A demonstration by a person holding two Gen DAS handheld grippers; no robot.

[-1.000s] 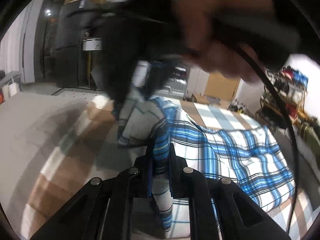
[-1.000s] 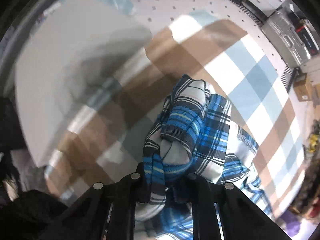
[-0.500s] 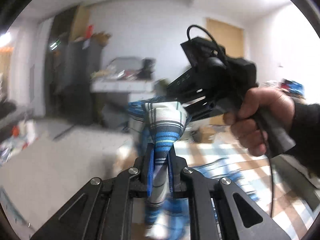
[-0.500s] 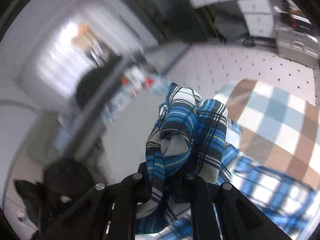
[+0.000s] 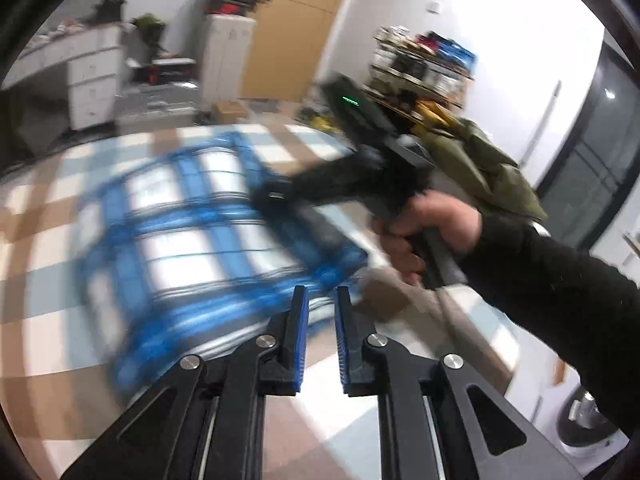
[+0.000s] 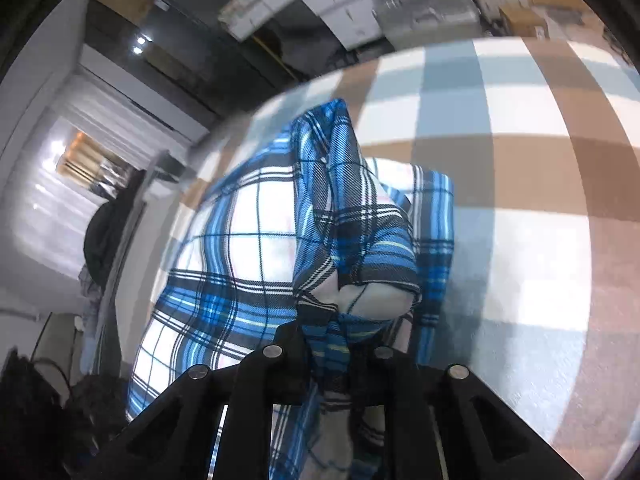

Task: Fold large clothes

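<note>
Gripping bunched plaid shirt (image 6: 340, 240), right gripper (image 6: 332, 344) holds; left gripper (image 5: 320, 304) jaws, just opening, empty; no legible writing.

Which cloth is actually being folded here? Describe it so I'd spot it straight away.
Start at the wide surface covered in a checked cloth of big pale blue, brown and white squares. On it lies the plaid shirt, one bunched part pinched in the right gripper. Its bright blue, thin black lines set it apart.

left gripper (image 5: 320, 312): black frame, blue ribbed fingers (image 5: 299, 320), silver screws, lower centre | right gripper (image 6: 332, 344): black frame, silver screws, lower centre | hand (image 5: 432, 232) centre right: black sleeve (image 5: 560, 288)
</note>
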